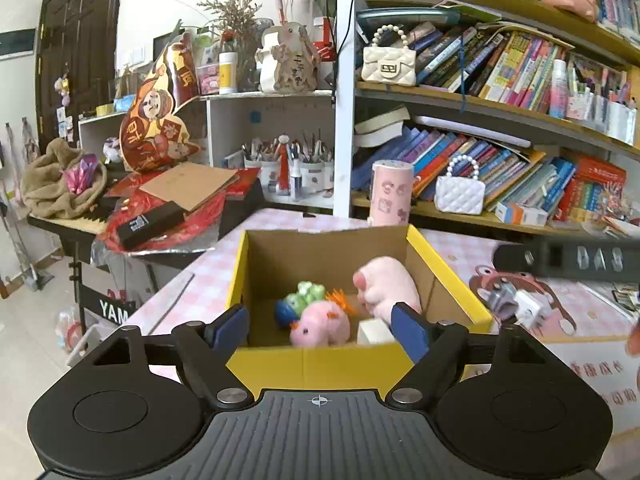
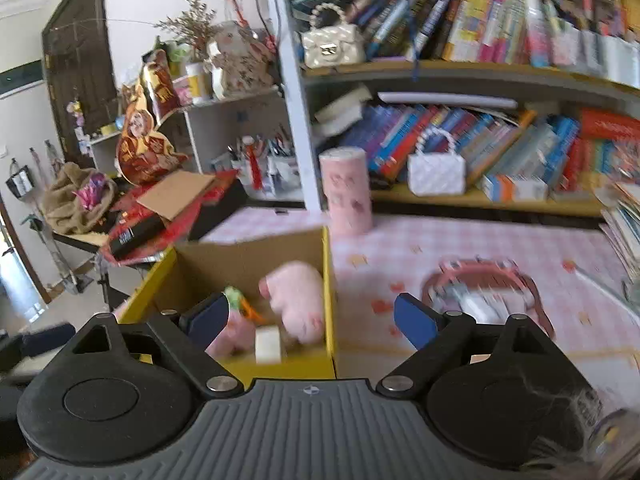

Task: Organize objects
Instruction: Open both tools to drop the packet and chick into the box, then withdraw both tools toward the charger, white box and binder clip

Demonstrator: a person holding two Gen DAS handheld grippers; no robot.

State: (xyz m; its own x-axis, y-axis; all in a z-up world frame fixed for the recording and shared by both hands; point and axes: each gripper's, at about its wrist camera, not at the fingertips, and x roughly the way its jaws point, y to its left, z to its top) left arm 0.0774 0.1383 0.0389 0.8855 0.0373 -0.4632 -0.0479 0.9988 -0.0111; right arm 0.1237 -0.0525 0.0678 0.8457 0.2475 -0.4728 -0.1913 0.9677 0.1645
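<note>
Both grippers hover spread above the toy-filled box.

Home study/kid's rm: crammed bookshelves, keyboard piano, plush toys.

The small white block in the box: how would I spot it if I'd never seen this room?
Find the yellow-edged cardboard box on the pink checked tablecloth. Look inside at its near wall, between the small pink plush and the bigger pale pink plush. The white block is the only hard, square-edged thing there.
</note>
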